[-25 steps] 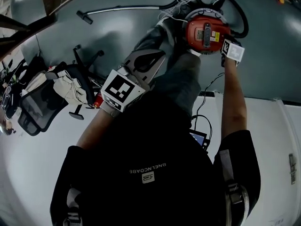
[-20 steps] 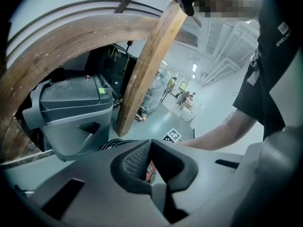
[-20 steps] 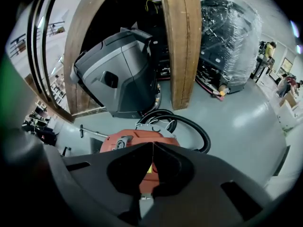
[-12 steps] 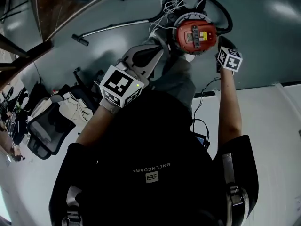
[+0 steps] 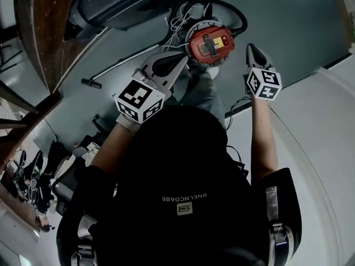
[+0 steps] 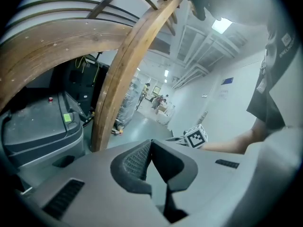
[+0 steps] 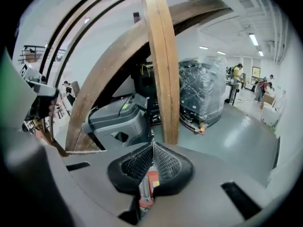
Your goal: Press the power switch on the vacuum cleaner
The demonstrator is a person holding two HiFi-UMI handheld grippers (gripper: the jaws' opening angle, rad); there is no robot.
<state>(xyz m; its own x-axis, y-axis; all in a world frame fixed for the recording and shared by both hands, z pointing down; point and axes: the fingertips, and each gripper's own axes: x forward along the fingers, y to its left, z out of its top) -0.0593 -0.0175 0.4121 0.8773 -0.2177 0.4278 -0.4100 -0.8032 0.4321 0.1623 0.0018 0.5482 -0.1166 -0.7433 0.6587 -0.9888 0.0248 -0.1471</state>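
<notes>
The red vacuum cleaner (image 5: 208,43) lies on the grey floor far below, with a black hose (image 5: 222,7) coiled around it. My right gripper (image 5: 249,47) is raised to the right of it, apart from it, jaws shut and empty. Its own view looks level across the room, and a sliver of the red vacuum cleaner (image 7: 147,186) shows through the gap under the closed right gripper (image 7: 153,144). My left gripper (image 5: 186,60) hangs to the left of the vacuum, also shut with nothing held. The left gripper (image 6: 151,141) points into the hall. The power switch is too small to make out.
A curved wooden beam (image 7: 158,56) and a grey machine (image 7: 118,119) stand ahead. The vacuum's metal wand (image 5: 119,65) lies on the floor to the left. A wrapped pallet (image 7: 203,93) stands further off. An office chair and clutter (image 5: 61,170) sit at the lower left.
My right gripper has come away from the vacuum's right side and risen. The left gripper has risen too. The vacuum now looks smaller and further off in the head view.
</notes>
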